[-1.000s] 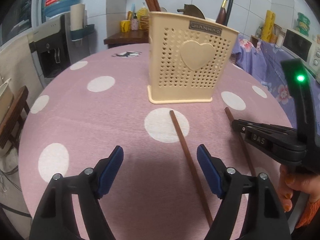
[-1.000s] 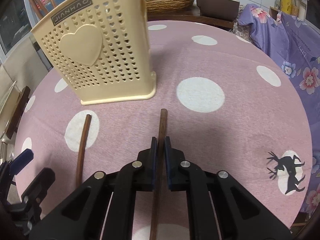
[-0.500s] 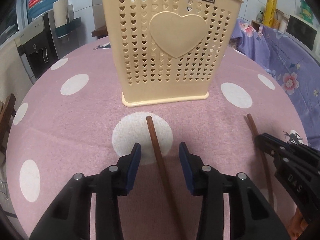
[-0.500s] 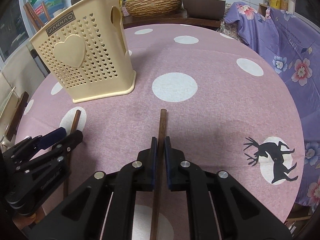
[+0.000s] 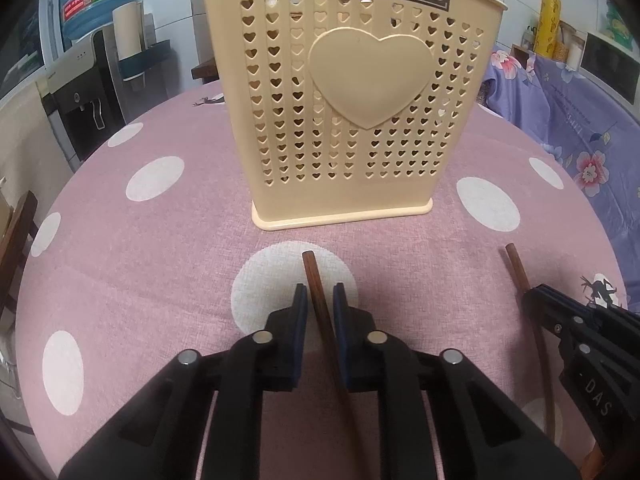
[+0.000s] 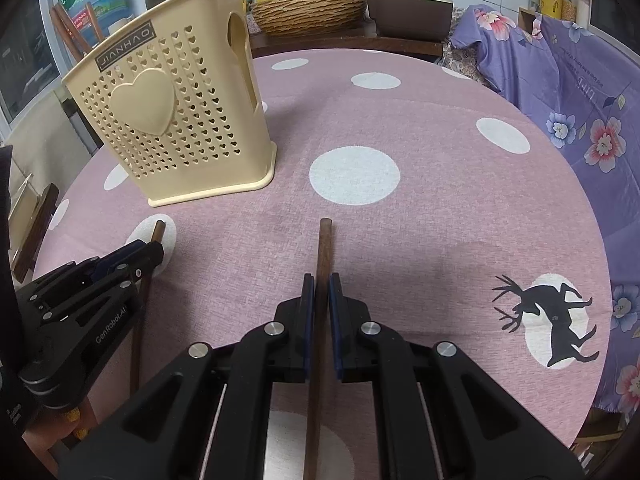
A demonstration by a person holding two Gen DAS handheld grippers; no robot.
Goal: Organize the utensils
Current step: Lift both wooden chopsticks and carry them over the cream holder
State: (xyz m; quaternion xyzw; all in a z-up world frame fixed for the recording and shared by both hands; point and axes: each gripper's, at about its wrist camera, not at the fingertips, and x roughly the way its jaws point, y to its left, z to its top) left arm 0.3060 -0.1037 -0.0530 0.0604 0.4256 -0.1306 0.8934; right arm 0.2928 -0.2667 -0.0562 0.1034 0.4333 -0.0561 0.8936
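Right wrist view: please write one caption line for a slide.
Right tool shut on a brown chopstick lying on the pink dotted tablecloth, near the beige perforated utensil holder.

table (image 6: pixel 440 128): pink dotted cloth | on it: utensil holder (image 5: pixel 360 120), two chopsticks (image 5: pixel 316 280) (image 6: pixel 324 248)

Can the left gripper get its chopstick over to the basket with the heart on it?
Probably yes. The left gripper is shut on its chopstick, and only bare tablecloth lies between it and the basket, straight ahead.
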